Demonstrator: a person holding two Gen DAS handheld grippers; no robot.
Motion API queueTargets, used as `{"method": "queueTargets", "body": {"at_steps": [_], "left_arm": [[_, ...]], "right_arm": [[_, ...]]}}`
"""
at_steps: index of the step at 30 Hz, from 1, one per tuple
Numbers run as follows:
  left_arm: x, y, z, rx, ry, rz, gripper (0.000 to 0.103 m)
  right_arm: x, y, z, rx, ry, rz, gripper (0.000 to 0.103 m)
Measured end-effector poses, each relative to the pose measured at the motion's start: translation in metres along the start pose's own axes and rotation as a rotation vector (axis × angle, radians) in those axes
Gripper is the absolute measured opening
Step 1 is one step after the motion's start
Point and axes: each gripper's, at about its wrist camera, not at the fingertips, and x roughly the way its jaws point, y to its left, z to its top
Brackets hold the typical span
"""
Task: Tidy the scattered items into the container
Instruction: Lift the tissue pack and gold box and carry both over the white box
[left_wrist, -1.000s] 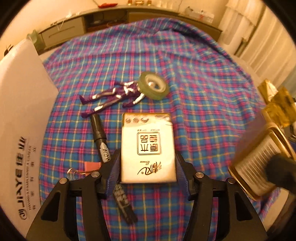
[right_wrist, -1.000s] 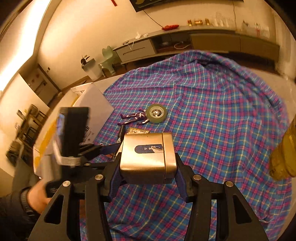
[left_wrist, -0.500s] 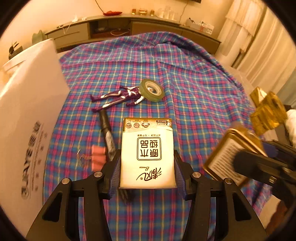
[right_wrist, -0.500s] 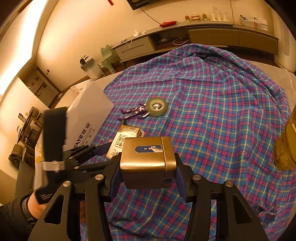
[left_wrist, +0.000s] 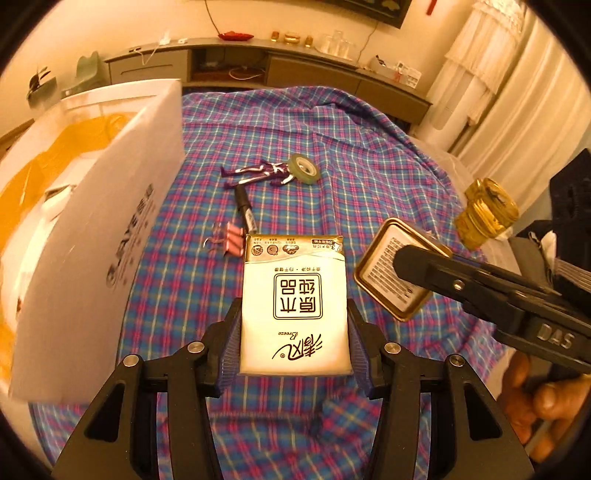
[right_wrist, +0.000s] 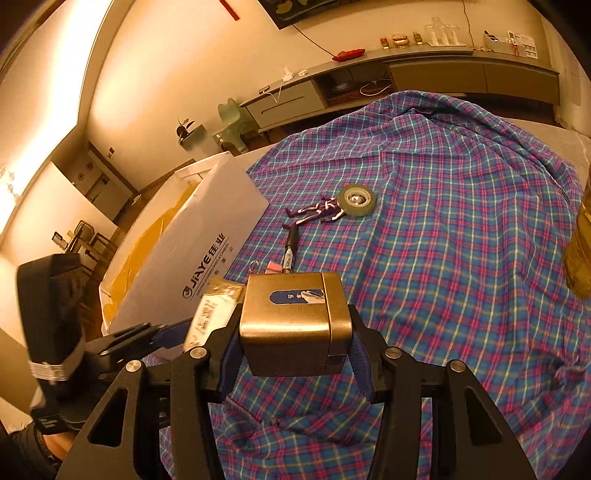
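My left gripper (left_wrist: 293, 343) is shut on a white tissue pack (left_wrist: 294, 306) and holds it above the plaid cloth, right of the white cardboard box (left_wrist: 96, 236). My right gripper (right_wrist: 295, 354) is shut on a gold tin (right_wrist: 295, 321), also lifted; the tin shows in the left wrist view (left_wrist: 397, 267). On the cloth lie a purple toy figure (left_wrist: 258, 172), a tape roll (left_wrist: 304, 168), a black marker (left_wrist: 245, 210) and a pink binder clip (left_wrist: 231, 242). The box (right_wrist: 195, 254) stands open at the left.
A yellow glass jar (left_wrist: 485, 212) stands at the right edge of the cloth (right_wrist: 461, 240). A low cabinet (left_wrist: 258, 70) runs along the far wall. White curtains (left_wrist: 517, 92) hang at the right.
Both grippers have risen and drawn back with their loads. The left gripper has swung toward the box, which now fills more of its view. The tissue pack has left the cloth.
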Motion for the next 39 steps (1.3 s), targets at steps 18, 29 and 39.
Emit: {"method": "queueTargets", "body": {"at_steps": [18,29,39], "left_arm": [[-0.077,0.013,-0.042,0.018,-0.069,-0.046,0.053],[-0.104,0.037,-0.058,-0.006,-0.093,-0.087,0.053],[-0.130,0.078,-0.054,-0.073,-0.151,-0.105,0.053]], "right_arm": [[-0.026,0.042,-0.046,-0.071,-0.060,0.038,0.052],[-0.032,0.079,-0.081,-0.101,-0.053,0.096,0.052],[-0.031,0.121,-0.080,-0.132,-0.053,0.158,0.052]]}}
